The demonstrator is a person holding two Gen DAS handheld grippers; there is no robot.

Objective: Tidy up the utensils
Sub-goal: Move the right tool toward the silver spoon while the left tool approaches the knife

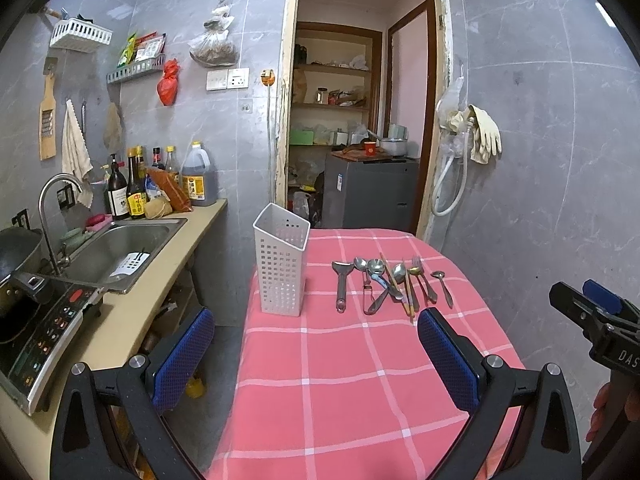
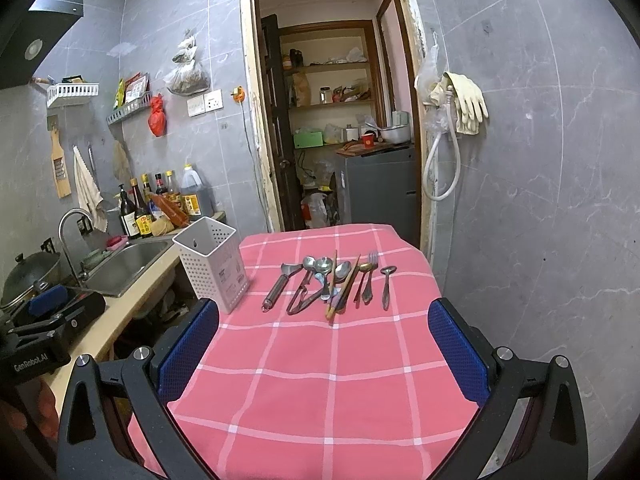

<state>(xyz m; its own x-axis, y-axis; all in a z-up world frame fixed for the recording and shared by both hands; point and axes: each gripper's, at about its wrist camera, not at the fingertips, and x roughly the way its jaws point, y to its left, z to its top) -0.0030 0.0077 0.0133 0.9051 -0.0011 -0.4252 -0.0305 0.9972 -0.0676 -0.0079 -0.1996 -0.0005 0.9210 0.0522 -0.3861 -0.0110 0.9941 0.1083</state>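
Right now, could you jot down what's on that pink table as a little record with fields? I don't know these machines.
surface: pink checked tablecloth over the table
container: white perforated holder, upright at the table's left edge, nothing seen sticking out of it
utensils: spoons, a fork, chopsticks and a peeler lying in a row right of the holder, some overlapping
left tool: open, holding nothing, short of the utensils
right tool: open, holding nothing, short of the utensils
progress: no utensil in the holder yet, as far as shown
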